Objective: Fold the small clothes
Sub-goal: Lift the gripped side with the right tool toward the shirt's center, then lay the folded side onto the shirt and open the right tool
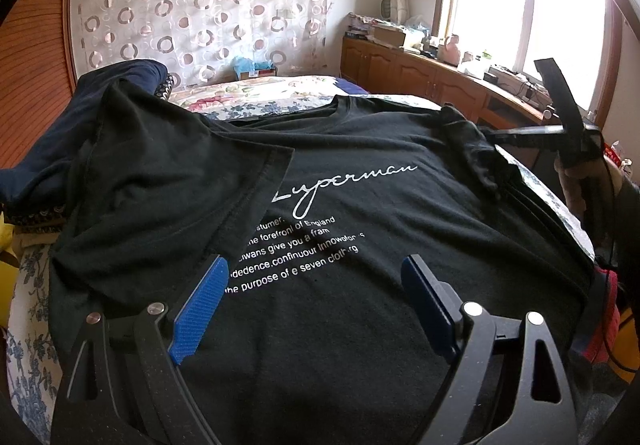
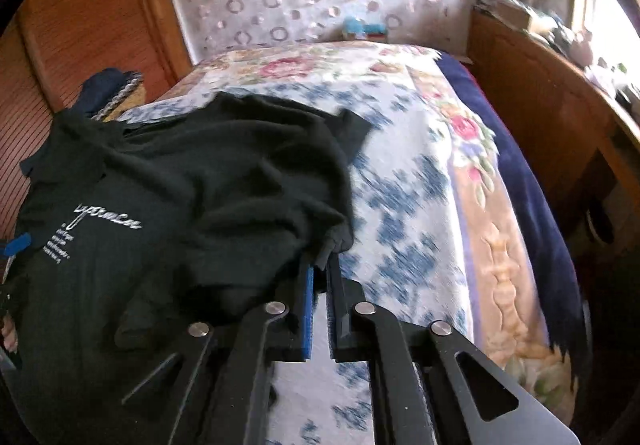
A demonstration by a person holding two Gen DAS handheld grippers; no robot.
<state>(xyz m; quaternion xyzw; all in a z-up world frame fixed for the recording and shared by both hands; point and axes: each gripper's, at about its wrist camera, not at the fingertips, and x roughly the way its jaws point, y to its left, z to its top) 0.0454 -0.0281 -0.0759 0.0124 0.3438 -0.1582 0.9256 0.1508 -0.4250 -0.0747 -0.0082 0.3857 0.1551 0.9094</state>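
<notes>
A black T-shirt [image 1: 360,173] with white script and text lies spread on the bed, its left sleeve folded in over the chest. My left gripper [image 1: 316,273] is open just above the shirt's lower front, touching nothing. My right gripper [image 2: 322,265] is shut on the shirt's right sleeve edge [image 2: 332,241], and the black T-shirt [image 2: 180,185] is bunched to its left. The right gripper also shows in the left wrist view [image 1: 492,133] at the shirt's right shoulder.
The bed has a blue and white floral cover [image 2: 400,173]. A dark navy garment [image 1: 120,77] lies at the shirt's far left. A wooden cabinet [image 1: 420,73] with clutter runs under the window at right. A patterned curtain [image 1: 208,1] hangs behind.
</notes>
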